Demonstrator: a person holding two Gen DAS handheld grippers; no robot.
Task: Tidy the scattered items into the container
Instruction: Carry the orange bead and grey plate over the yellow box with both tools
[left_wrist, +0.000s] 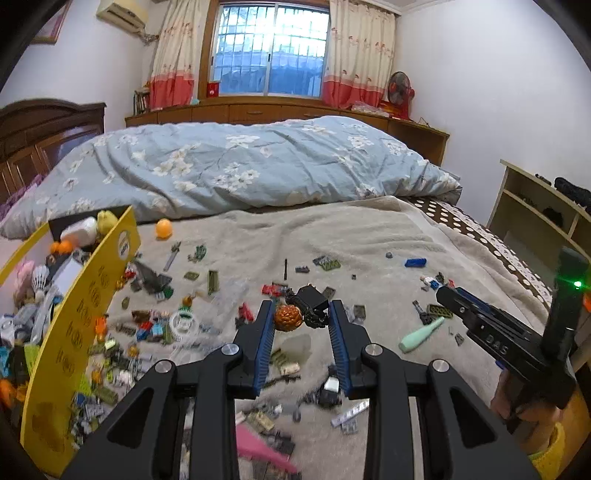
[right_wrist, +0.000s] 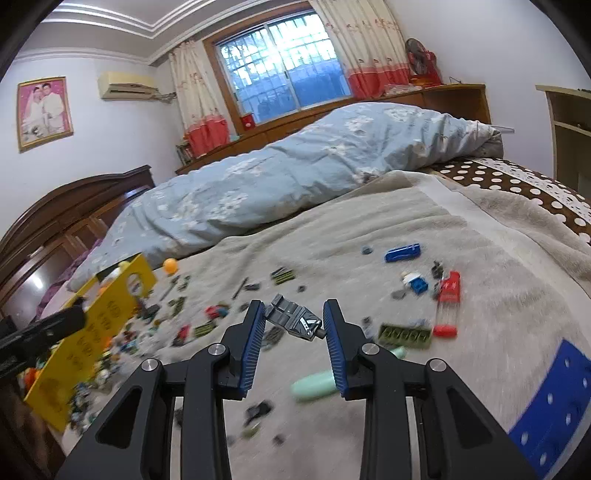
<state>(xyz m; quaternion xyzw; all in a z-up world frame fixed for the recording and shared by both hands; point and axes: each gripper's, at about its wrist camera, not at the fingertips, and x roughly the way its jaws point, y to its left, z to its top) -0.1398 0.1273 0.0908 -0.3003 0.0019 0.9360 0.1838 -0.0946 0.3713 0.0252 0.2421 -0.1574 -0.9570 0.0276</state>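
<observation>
The left gripper (left_wrist: 301, 314) holds a bumpy orange-and-black toy (left_wrist: 301, 314) tight in its fingers. The right gripper (right_wrist: 294, 318) grips a grey toy piece (right_wrist: 295, 319). Little toys (left_wrist: 207, 284) lie on the bed's blanket (left_wrist: 369, 236). The yellow box (left_wrist: 79, 325) stands farther left, half full.

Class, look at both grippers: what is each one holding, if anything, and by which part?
The left gripper clamps a black toy with an orange knobbly ball by its sides. The right gripper pinches a grey toy part across its two ends.
</observation>
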